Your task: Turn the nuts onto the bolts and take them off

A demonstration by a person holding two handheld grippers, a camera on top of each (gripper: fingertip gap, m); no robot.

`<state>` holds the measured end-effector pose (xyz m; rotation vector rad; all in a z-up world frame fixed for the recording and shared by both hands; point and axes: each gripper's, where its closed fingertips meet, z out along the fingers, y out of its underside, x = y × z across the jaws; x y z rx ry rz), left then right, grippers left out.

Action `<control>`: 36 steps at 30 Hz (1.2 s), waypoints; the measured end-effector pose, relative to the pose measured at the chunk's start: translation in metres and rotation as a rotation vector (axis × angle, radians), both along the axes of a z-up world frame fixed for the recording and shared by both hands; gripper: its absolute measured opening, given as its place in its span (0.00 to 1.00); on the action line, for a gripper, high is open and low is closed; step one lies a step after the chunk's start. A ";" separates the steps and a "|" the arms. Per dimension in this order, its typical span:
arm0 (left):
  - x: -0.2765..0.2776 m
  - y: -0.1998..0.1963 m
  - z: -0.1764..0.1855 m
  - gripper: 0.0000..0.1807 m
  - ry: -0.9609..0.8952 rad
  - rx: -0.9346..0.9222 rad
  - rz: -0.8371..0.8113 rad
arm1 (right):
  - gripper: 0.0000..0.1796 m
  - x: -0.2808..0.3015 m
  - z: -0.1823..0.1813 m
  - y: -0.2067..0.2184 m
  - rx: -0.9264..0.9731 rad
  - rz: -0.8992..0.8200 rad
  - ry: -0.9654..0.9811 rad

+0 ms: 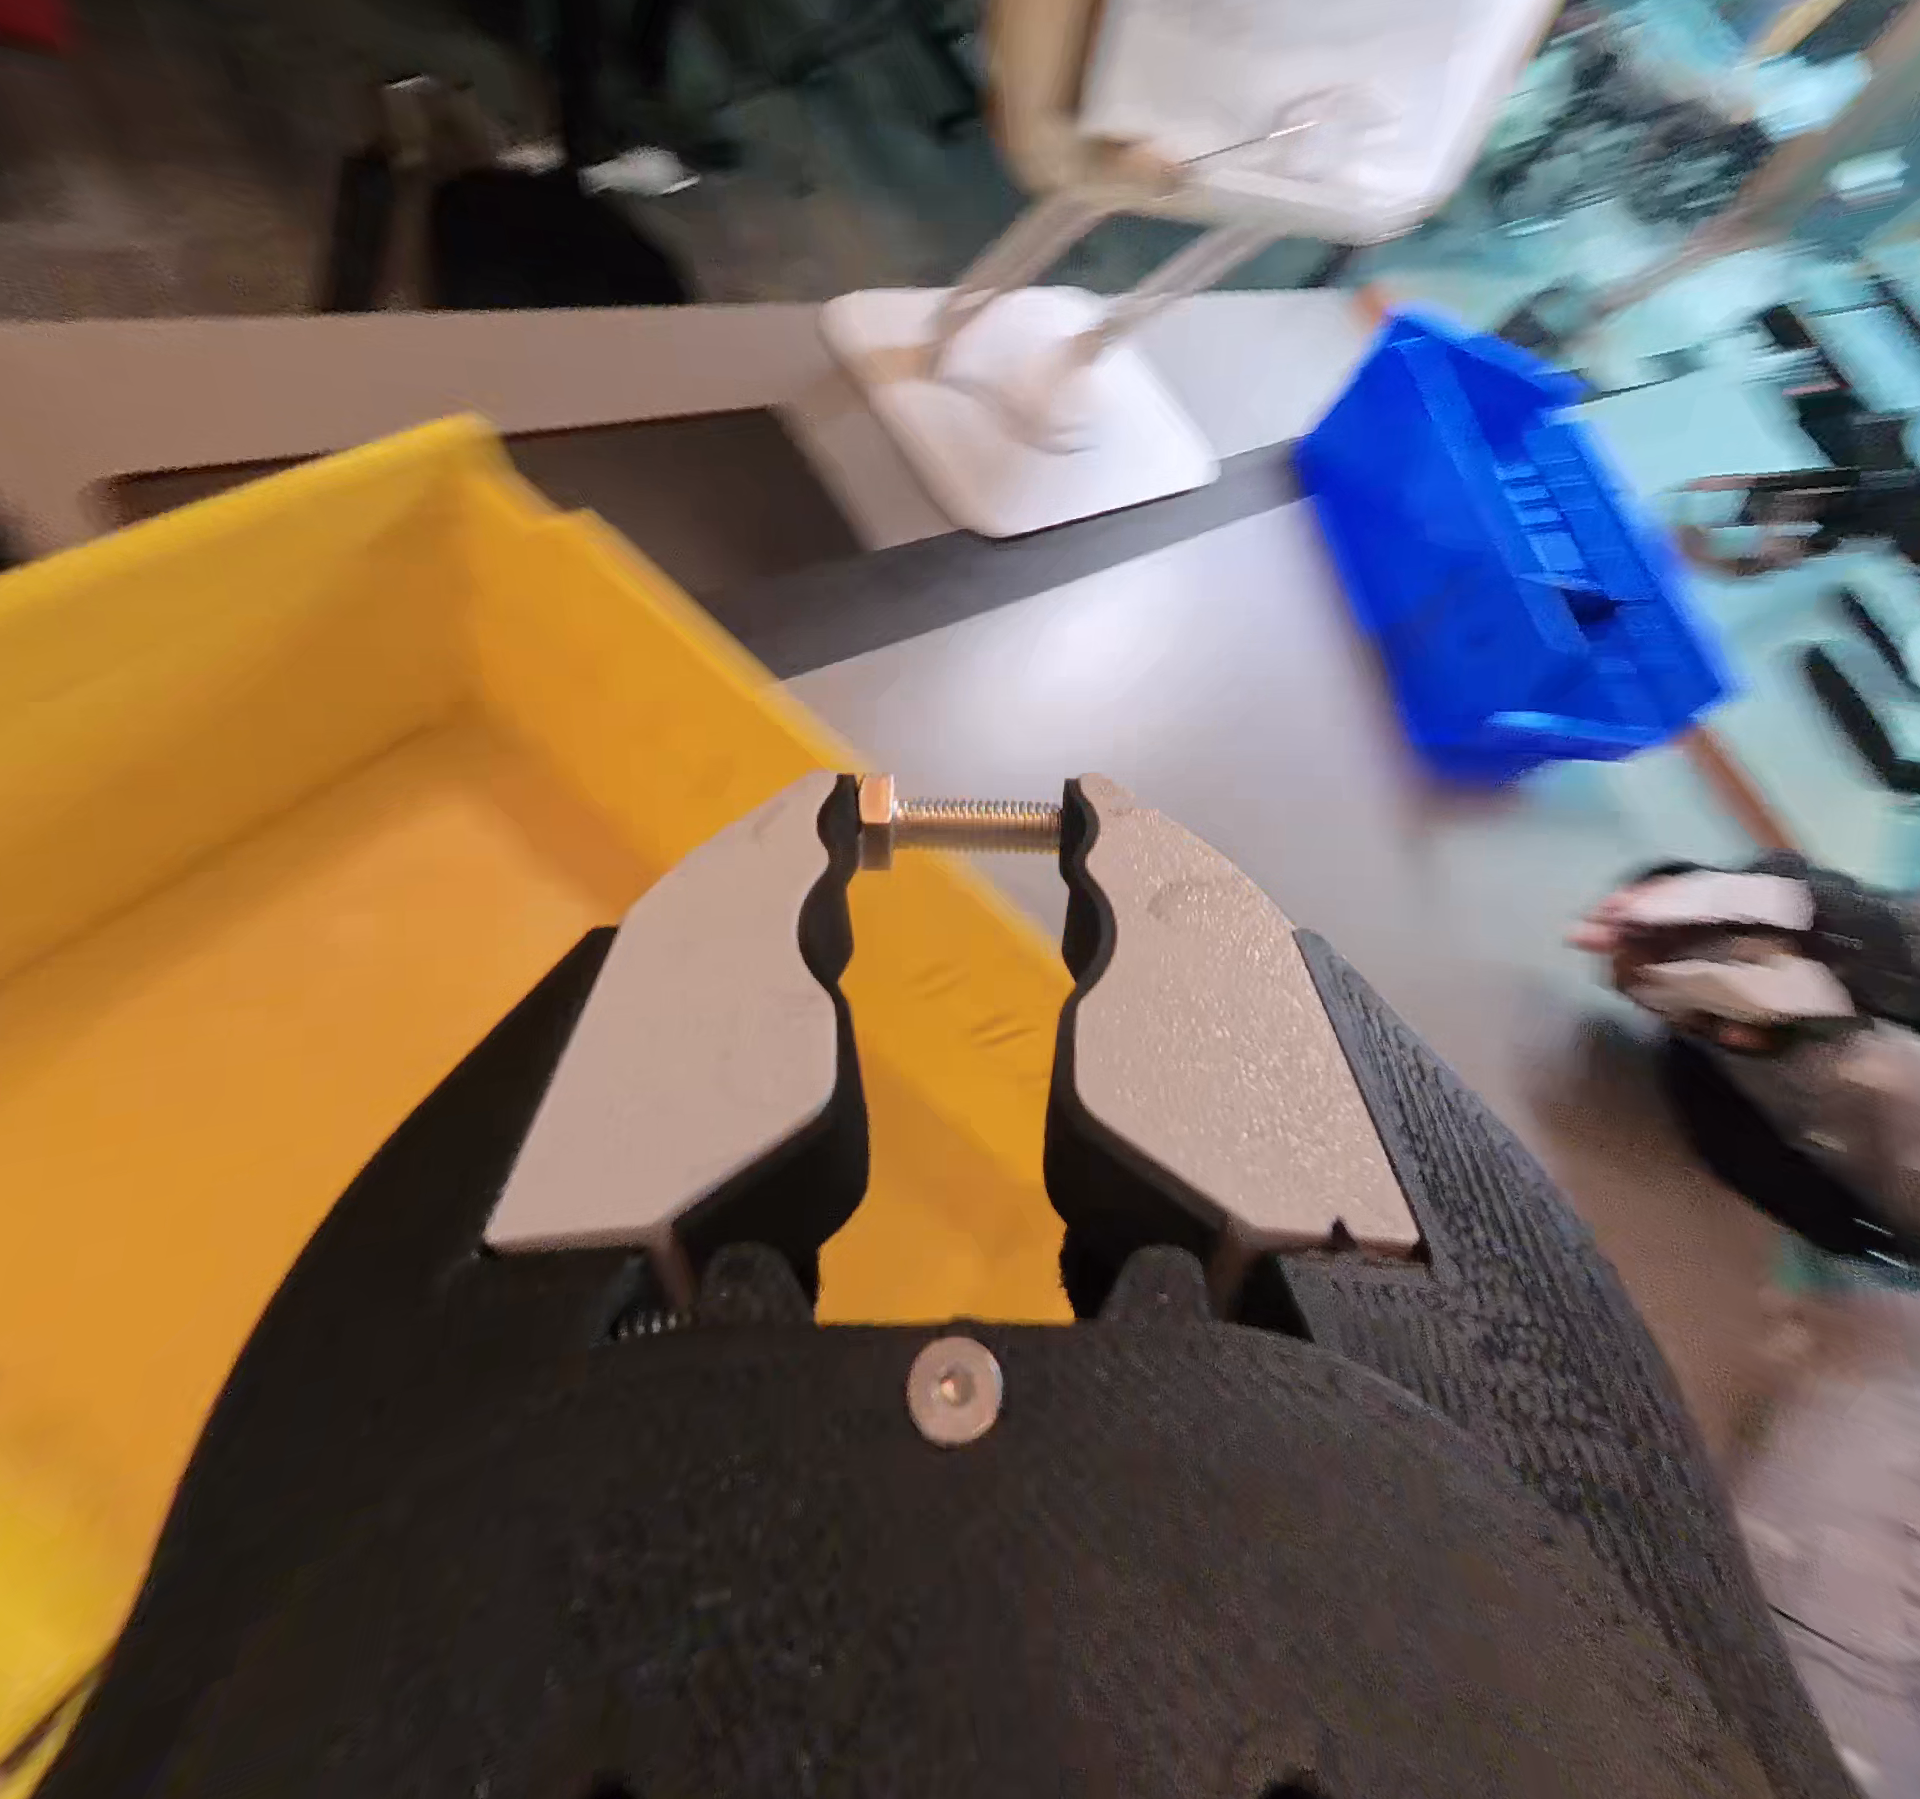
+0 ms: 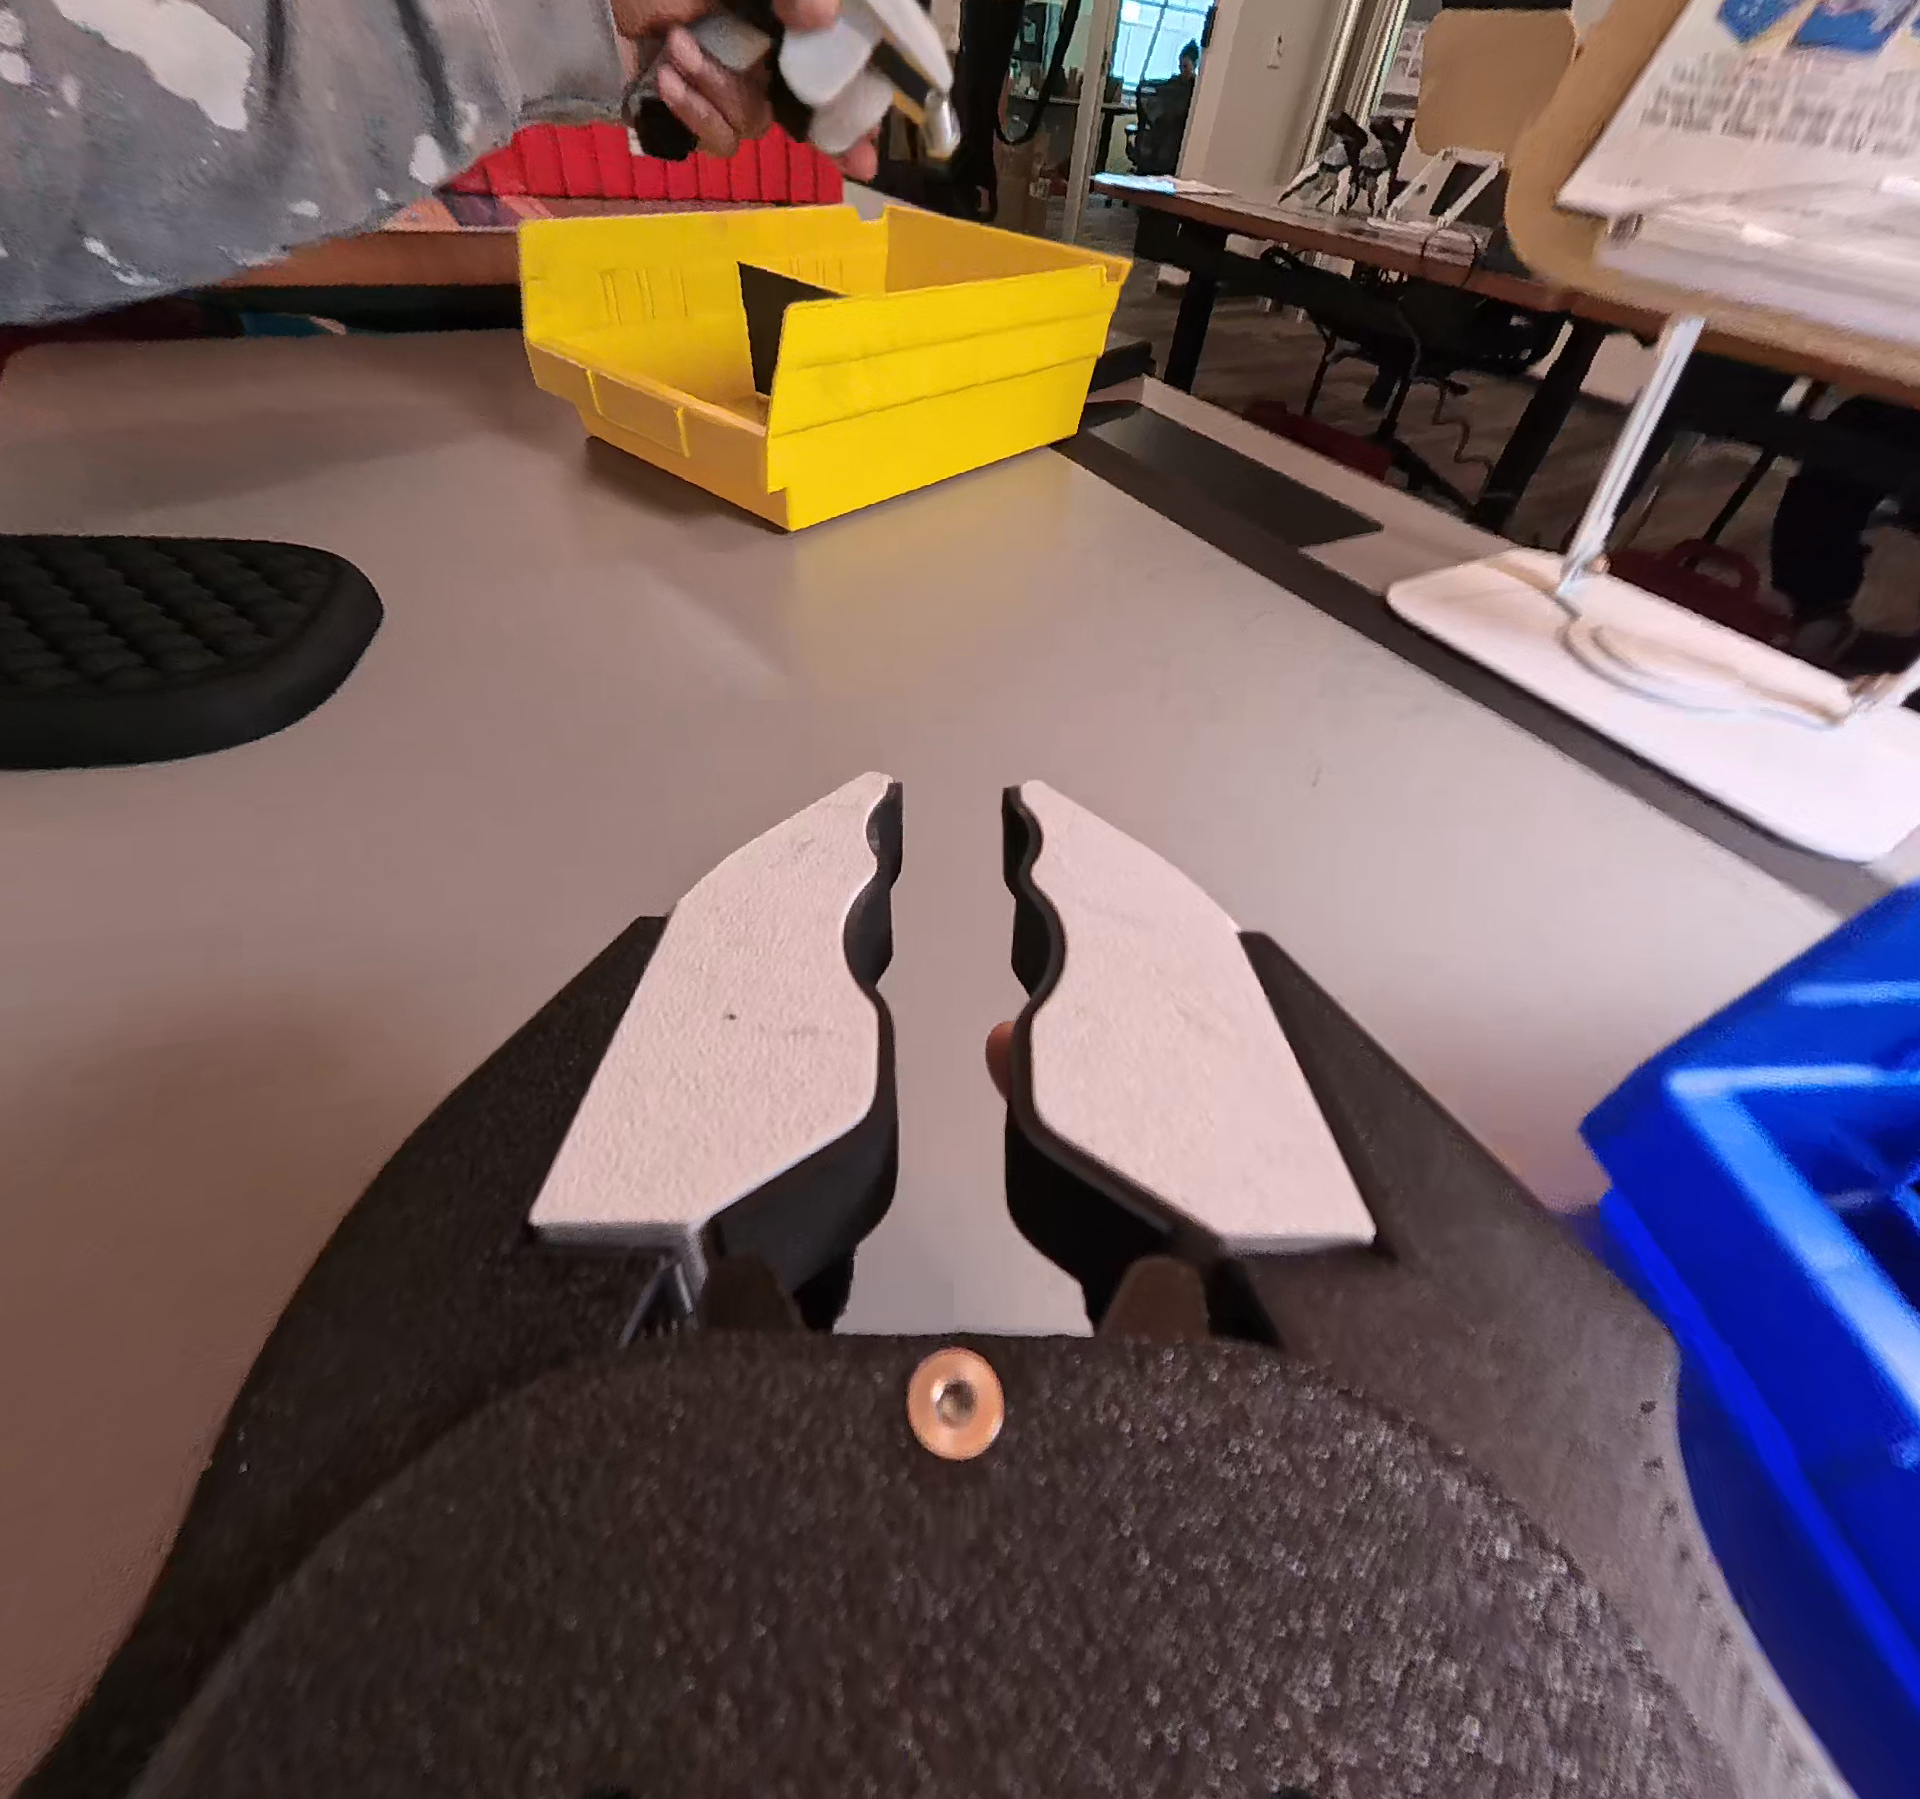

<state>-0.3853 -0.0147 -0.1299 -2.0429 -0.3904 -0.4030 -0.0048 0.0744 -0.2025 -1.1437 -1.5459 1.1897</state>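
The left gripper has a small steel bolt pinched end to end at the very tips: hex head against one pad, thread end against the other, shank bridging the gap crosswise. It hangs above the near corner of the yellow bin, whose floor looks bare from here (the left wrist view is smeared with motion, so I wouldn't swear to it).

The right gripper sits low over the grey table, jaws parted a little with nothing between them. Just beside it on its right is the blue bin; its contents don't show. Farther off, the other gripper is held up in a hand above the yellow bin. A black textured pad lies to one side, a white stand to the other.

I'd say this is the fetching stage: bolt in hand, no nut anywhere in sight. The next move probably calls for the right gripper to pick up a nut, likely from the blue bin. The lengthwise hold leaves no free thread end, so the bolt would want regripping by its head before anything is threaded on.
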 end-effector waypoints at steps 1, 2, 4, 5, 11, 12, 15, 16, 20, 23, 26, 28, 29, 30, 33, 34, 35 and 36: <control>0.025 0.006 0.014 0.21 -0.040 0.065 -0.064 | 0.10 -0.003 0.006 0.000 0.041 0.007 0.015; 0.052 0.011 0.025 0.21 -0.081 0.121 -0.129 | 0.10 -0.007 0.012 -0.002 0.086 0.015 0.034; 0.112 0.019 0.044 0.21 -0.194 0.234 -0.271 | 0.11 -0.017 0.025 -0.009 0.170 0.041 0.076; 0.143 0.022 0.050 0.21 -0.257 0.282 -0.338 | 0.11 -0.022 0.032 -0.013 0.207 0.055 0.097; 0.289 0.032 0.035 0.21 -0.602 0.423 -0.613 | 0.17 -0.042 0.059 -0.040 0.344 0.089 0.223; 0.307 0.033 0.027 0.21 -0.648 0.414 -0.646 | 0.19 -0.042 0.060 -0.044 0.366 0.093 0.238; 0.346 0.035 0.004 0.21 -0.757 0.365 -0.724 | 0.22 -0.038 0.052 -0.054 0.439 0.115 0.254; 0.355 0.035 -0.004 0.21 -0.771 0.337 -0.741 | 0.22 -0.036 0.048 -0.055 0.463 0.111 0.256; 0.370 0.038 -0.020 0.21 -0.801 0.280 -0.760 | 0.13 -0.032 0.037 -0.056 0.553 0.096 0.255; 0.371 0.039 -0.024 0.21 -0.798 0.267 -0.757 | 0.11 -0.030 0.031 -0.055 0.583 0.097 0.252; 0.368 0.041 -0.026 0.22 -0.781 0.284 -0.736 | 0.11 -0.031 0.029 -0.053 0.538 0.095 0.234; 0.355 0.047 -0.027 0.25 -0.656 0.334 -0.659 | 0.10 -0.031 0.030 -0.048 0.430 0.092 0.207; 0.348 0.048 -0.027 0.24 -0.571 0.361 -0.628 | 0.10 -0.031 0.028 -0.045 0.351 0.097 0.176; 0.343 0.047 -0.027 0.23 -0.478 0.384 -0.614 | 0.10 -0.032 0.025 -0.042 0.268 0.101 0.135; 0.344 0.044 -0.027 0.21 -0.221 0.422 -0.598 | 0.10 -0.032 0.021 -0.038 0.035 0.112 0.073; 0.347 0.043 -0.028 0.20 -0.164 0.427 -0.599 | 0.10 -0.032 0.021 -0.036 -0.011 0.108 0.071; 0.350 0.044 -0.030 0.18 -0.123 0.427 -0.592 | 0.10 -0.032 0.022 -0.036 -0.038 0.107 0.074; 0.352 0.045 -0.031 0.17 -0.094 0.424 -0.581 | 0.10 -0.032 0.023 -0.037 -0.049 0.108 0.078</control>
